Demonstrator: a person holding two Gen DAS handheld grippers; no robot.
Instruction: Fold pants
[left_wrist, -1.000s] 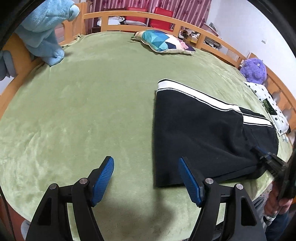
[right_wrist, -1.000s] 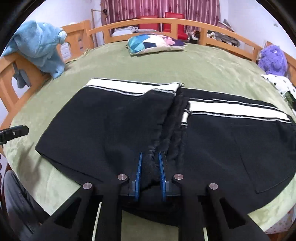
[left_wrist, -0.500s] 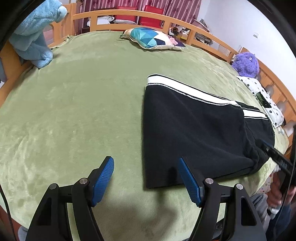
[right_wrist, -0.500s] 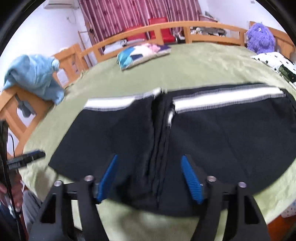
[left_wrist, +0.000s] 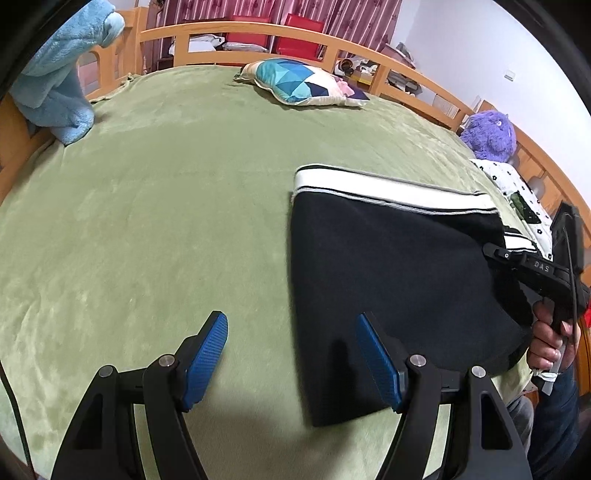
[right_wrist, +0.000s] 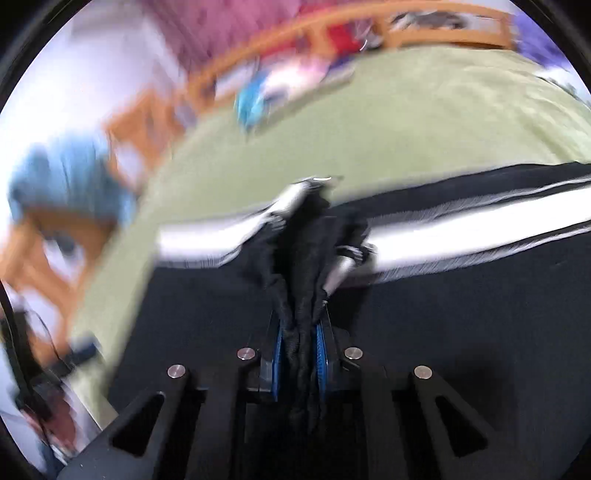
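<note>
The black pants (left_wrist: 399, 280) with a white side stripe lie folded on the green bed cover (left_wrist: 166, 221). My left gripper (left_wrist: 291, 354) is open and empty, low over the cover at the pants' near left corner, its right finger (left_wrist: 376, 363) over the black cloth. My right gripper (right_wrist: 299, 347) is shut on a bunched ridge of the pants (right_wrist: 301, 295) near the middle fold. The right wrist view is blurred by motion. The right gripper also shows in the left wrist view (left_wrist: 532, 269) at the pants' right end.
A patterned pillow (left_wrist: 303, 83) lies at the far side. A blue towel (left_wrist: 62, 74) hangs on the wooden rail at the left. A purple plush toy (left_wrist: 487, 134) and a spotted cloth (left_wrist: 517, 188) sit at the right edge.
My right gripper opened half a second ago, then shut again on a bunch of the pants and is moving fast. My left gripper stayed open and shifted slightly near the pants' corner.
</note>
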